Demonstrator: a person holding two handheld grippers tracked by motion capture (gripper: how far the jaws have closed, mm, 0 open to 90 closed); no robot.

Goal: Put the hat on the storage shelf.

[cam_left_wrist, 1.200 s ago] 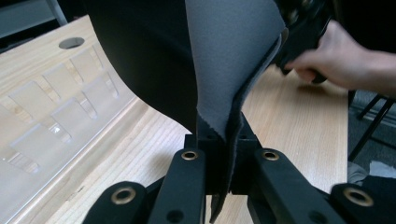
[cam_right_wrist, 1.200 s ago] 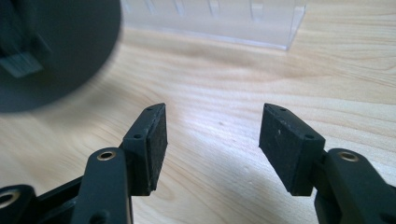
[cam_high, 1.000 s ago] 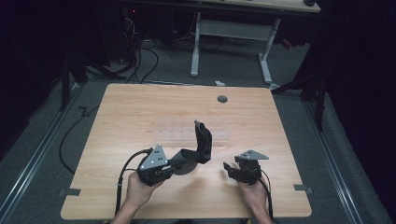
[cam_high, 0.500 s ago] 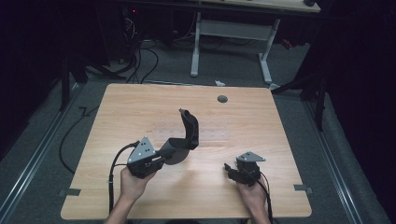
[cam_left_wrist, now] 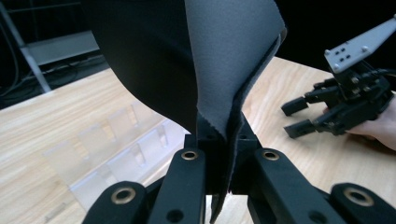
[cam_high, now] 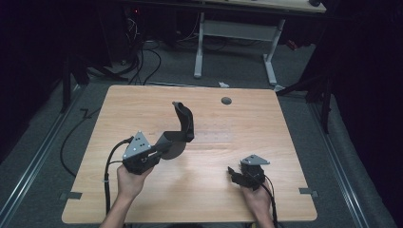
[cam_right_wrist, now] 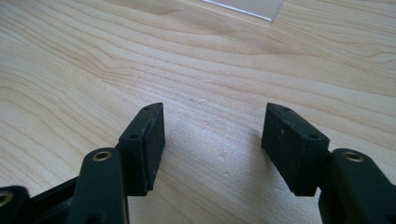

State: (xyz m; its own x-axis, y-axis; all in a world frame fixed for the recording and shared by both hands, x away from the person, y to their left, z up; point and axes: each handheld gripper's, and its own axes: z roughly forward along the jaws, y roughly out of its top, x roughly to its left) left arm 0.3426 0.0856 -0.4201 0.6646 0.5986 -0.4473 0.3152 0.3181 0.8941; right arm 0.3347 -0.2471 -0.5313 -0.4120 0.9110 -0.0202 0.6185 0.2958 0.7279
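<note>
A dark grey, flexible sheet [cam_high: 183,127] curls upward above the middle of the wooden table [cam_high: 285,128]. My left gripper [cam_high: 159,149] is shut on the sheet's lower edge and holds it off the table. In the left gripper view the sheet [cam_left_wrist: 224,60] rises from between the closed jaws of the left gripper [cam_left_wrist: 219,135]. My right gripper [cam_high: 233,173] stands open low over the table at the front right, with nothing between its pads [cam_right_wrist: 154,135]. It also appears in the left gripper view as the right gripper [cam_left_wrist: 299,116], apart from the sheet.
A clear plastic divided tray [cam_left_wrist: 116,140] lies flat on the table's middle [cam_high: 214,135], just beyond the sheet. A round cable hole [cam_high: 226,100] sits near the far edge. Cables [cam_high: 142,57] and another desk's white legs [cam_high: 199,47] are on the floor behind.
My left gripper has carried the sheet to the left and slightly farther from the person. The right gripper has stayed almost in place, still open.
</note>
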